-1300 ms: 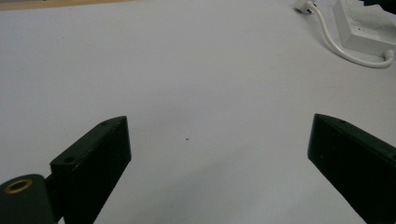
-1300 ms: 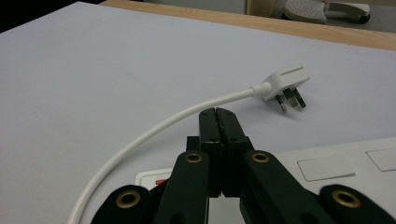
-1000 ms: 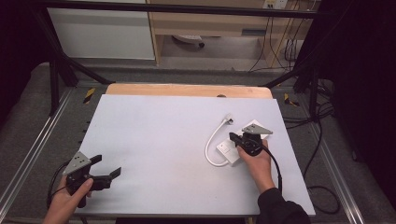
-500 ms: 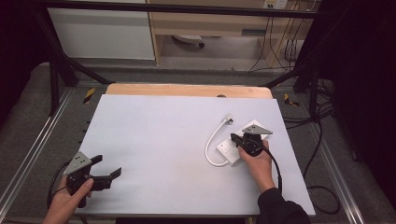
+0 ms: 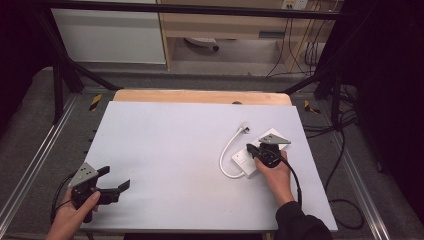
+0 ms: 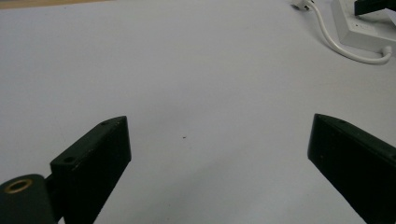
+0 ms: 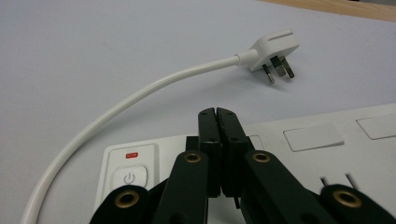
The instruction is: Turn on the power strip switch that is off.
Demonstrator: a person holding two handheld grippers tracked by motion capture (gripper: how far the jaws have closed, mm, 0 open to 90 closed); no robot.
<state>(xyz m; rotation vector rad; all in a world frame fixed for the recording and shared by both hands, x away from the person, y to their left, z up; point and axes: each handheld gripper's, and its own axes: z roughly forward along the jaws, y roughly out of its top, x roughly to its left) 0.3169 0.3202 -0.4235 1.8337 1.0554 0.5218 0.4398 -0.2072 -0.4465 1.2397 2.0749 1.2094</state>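
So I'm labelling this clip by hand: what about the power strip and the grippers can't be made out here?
- Power strip, right gripper view: its near part is covered by the shut right gripper; whether the tips touch it is unclear.
- Power strip, left gripper view: cut off by the top right corner.
- Plug, high view: too small to show its pins.
- Left gripper: open, nothing between.

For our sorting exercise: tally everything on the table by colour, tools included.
White: 1, the power strip with its cable and plug
Black: 2, the left gripper and right gripper
Total: 3
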